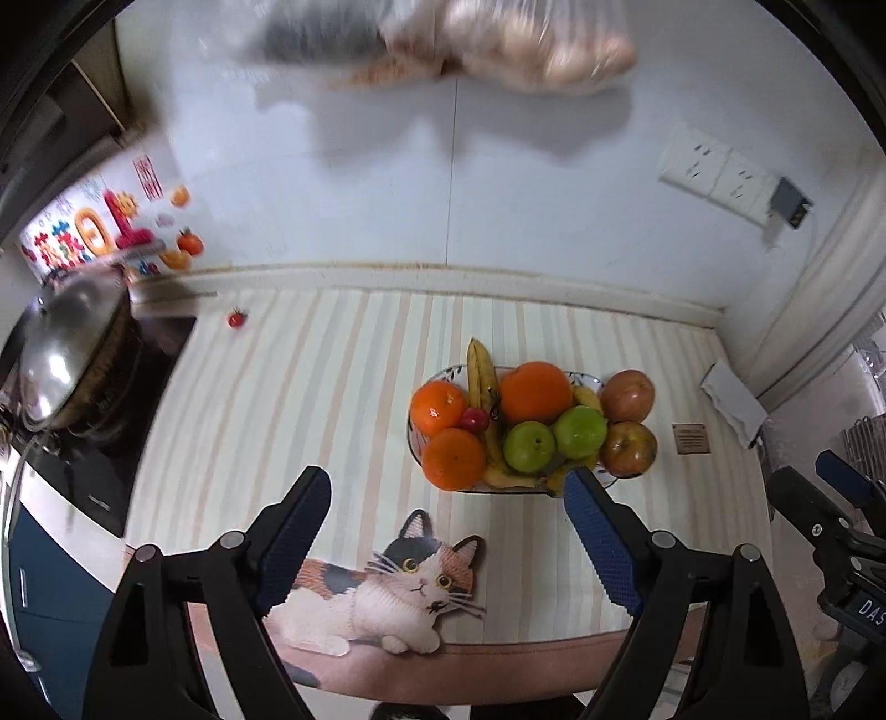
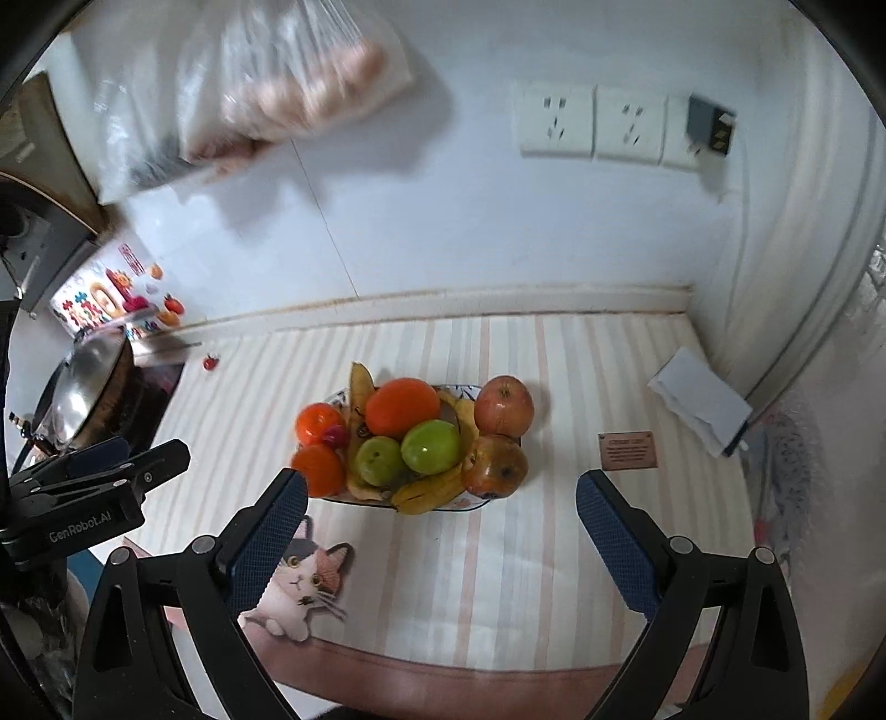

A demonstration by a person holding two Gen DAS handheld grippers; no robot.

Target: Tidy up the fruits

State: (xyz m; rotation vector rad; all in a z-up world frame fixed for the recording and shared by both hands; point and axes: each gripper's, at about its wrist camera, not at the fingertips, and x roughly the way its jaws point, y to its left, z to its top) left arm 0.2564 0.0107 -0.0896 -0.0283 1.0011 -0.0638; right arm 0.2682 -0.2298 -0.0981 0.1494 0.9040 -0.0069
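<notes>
A plate (image 1: 591, 380) on the striped mat holds oranges (image 1: 535, 391), two green apples (image 1: 580, 431), bananas (image 1: 480, 372), a small red fruit (image 1: 474, 421) and two red apples (image 1: 628, 395) at its right end. The plate (image 2: 470, 503) shows in the right wrist view too, with oranges (image 2: 401, 407), green apples (image 2: 431, 446) and red apples (image 2: 504, 406). My left gripper (image 1: 447, 498) is open and empty, just short of the plate. My right gripper (image 2: 441, 508) is open and empty, near the plate's front edge. A cherry tomato (image 1: 237, 318) lies alone at the far left.
A lidded wok (image 1: 72, 349) sits on a black hob at the left. A bag of goods (image 1: 487, 44) hangs on the white wall. Wall sockets (image 2: 592, 128) are at the right. A white box (image 2: 700, 400) and a brown tag (image 2: 628, 450) lie right of the plate.
</notes>
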